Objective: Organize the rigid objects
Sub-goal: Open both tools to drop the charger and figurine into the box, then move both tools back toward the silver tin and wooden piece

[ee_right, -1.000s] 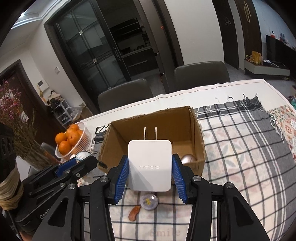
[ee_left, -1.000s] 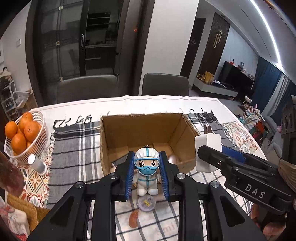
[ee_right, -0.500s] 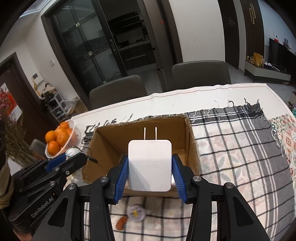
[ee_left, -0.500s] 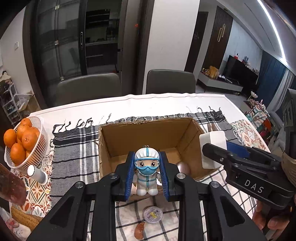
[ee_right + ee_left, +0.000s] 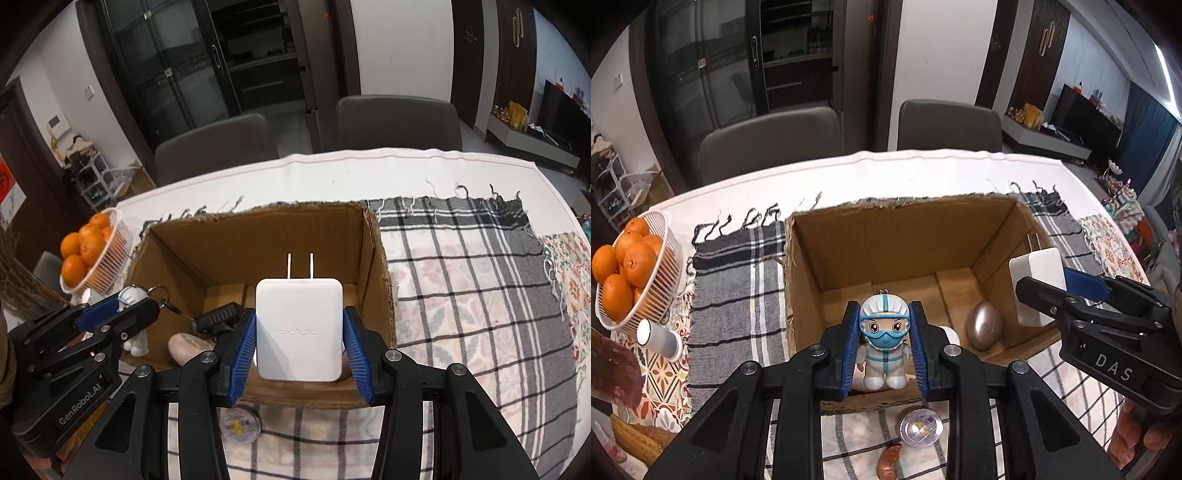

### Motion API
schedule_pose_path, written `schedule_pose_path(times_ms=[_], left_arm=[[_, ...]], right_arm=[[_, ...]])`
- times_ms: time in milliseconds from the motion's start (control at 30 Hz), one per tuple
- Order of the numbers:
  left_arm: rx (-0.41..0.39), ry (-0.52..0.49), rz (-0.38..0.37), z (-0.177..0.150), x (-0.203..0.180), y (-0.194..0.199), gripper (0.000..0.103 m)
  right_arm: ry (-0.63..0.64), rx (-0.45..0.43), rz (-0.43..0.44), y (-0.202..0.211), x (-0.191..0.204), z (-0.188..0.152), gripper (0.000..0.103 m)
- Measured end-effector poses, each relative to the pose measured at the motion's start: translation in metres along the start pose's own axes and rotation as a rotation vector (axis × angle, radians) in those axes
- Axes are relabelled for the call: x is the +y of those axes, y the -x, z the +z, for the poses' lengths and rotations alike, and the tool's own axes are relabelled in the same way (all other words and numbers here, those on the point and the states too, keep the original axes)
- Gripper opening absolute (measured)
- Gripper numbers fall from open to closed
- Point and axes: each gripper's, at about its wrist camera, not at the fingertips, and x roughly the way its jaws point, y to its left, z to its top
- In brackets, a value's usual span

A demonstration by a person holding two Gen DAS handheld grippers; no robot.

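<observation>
1. Left wrist view: the left tool (image 5: 884, 350) is clenched on a small toy figure (image 5: 884, 341) in a white suit and blue mask, held upright between the blue pads, feet down.
2. The figure hangs over the near wall of the open cardboard box (image 5: 886, 251), so the box floor lies ahead of and below the tool; a short push forward and down looks like what the drop calls for.
3. Right wrist view: the right tool (image 5: 299, 338) grips a white charger (image 5: 298, 328) by its two side faces, prongs pointing away toward the far wall of the box.
4. The charger also sits above the near edge, on the box's right half; the figure is on the left half, so the two loads are apart, each nearer its own side.
5. A silvery egg-shaped thing (image 5: 984, 325) already lies on the box floor between them.
6. A small round tin (image 5: 921, 426) and a brown bean-shaped piece (image 5: 889, 457) wait on the desk just outside the near wall.
</observation>
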Motion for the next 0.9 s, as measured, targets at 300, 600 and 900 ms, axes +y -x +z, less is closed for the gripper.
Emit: schedule_pose_path(times_ms=[300,600,900], left_arm=[[-0.012,-0.005,0.017,-0.004,-0.001,0.001,0.047],[-0.061,-0.011,0.027,-0.016,-0.005,0.024,0.049],[-0.136,-0.022,0.042,-0.037,-0.004,0.061,0.049]], right_arm=[[-0.002,0.011,0.007,-0.004,0.0,-0.003,0.05],[0.01,-0.061,0.001,0.02,0.004,-0.014,0.05],[0.043,-0.155,0.018,0.055,0.02,-0.033,0.05]])
